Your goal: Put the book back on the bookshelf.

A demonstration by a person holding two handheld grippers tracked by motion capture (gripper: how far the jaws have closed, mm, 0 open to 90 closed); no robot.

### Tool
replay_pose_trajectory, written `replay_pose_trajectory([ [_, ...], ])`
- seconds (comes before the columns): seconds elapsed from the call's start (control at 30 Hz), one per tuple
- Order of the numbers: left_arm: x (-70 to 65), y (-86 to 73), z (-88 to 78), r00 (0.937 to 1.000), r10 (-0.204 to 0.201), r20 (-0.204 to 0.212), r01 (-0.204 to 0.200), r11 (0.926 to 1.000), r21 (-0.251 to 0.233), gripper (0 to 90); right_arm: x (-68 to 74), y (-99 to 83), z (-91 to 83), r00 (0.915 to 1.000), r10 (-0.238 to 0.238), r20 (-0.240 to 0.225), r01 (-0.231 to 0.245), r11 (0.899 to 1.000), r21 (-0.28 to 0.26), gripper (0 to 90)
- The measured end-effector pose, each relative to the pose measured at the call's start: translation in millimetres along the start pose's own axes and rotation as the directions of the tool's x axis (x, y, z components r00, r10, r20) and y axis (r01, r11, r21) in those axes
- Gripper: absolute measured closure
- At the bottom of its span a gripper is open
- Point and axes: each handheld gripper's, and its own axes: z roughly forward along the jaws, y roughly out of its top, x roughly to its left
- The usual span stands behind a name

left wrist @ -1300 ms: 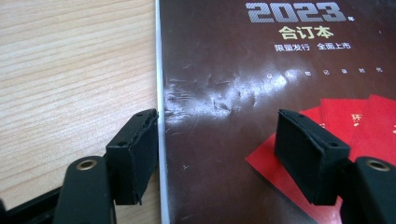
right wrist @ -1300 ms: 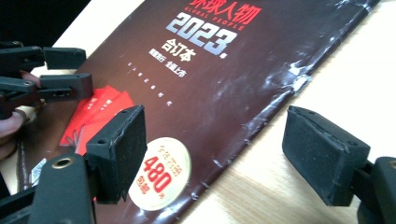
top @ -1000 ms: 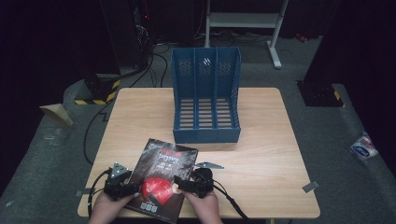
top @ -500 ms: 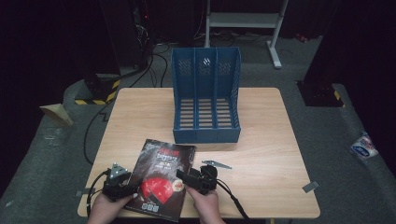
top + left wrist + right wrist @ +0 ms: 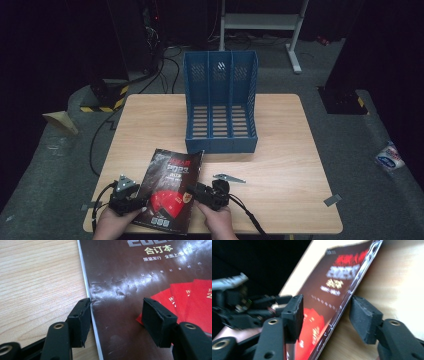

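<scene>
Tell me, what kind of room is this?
Probably a lab or workshop for recording handling tasks: a wooden table in a dark room, cables on the floor behind it, and a metal stand at the back.

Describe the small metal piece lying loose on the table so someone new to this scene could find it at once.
Start at the blue file rack standing at the far middle of the wooden table. Come toward the near edge, to the dark magazine with red booklets on its cover. The small metal piece lies just right of it: flat, grey, slim and pointed, the only loose bare-metal thing on the wood.
</scene>
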Motion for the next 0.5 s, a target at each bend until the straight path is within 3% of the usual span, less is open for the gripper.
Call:
replay_pose_trajectory([
  [0.1, 0.1, -0.1, 0.1, 1.0000, 0.001, 0.002, -0.001, 1.0000, -0.001, 41.1, -0.9, 2.1, 1.2, 0.9998, -0.006, 0.021, 0.006, 1.000, 0.019, 51.1],
  [0.13, 0.1, 0.0, 0.1, 1.0000, 0.001, 0.002, -0.001, 1.0000, -0.001, 41.1, -1.7, 6.6, 1.3, 0.9976, -0.037, 0.059, 0.035, 0.999, 0.035, 51.3],
  [0.2, 0.2, -0.1, 0.2, 1.0000, 0.002, 0.003, -0.002, 1.0000, -0.003, 41.1, -5.5, 11.7, 1.4, 0.9959, -0.047, 0.078, 0.044, 0.998, 0.043, 55.5],
  [0.3, 0.3, -0.1, 0.3, 1.0000, 0.003, 0.003, -0.003, 1.0000, -0.004, 41.0, -9.3, 16.1, 1.9, 0.9952, -0.041, 0.088, 0.037, 0.998, 0.047, 57.8],
  [0.5, 0.7, -0.7, 0.9, 0.9999, 0.006, 0.008, -0.006, 0.9999, -0.013, 40.9, -10.1, 26.0, 3.6, 0.9881, -0.095, 0.121, 0.085, 0.993, 0.085, 61.5],
])
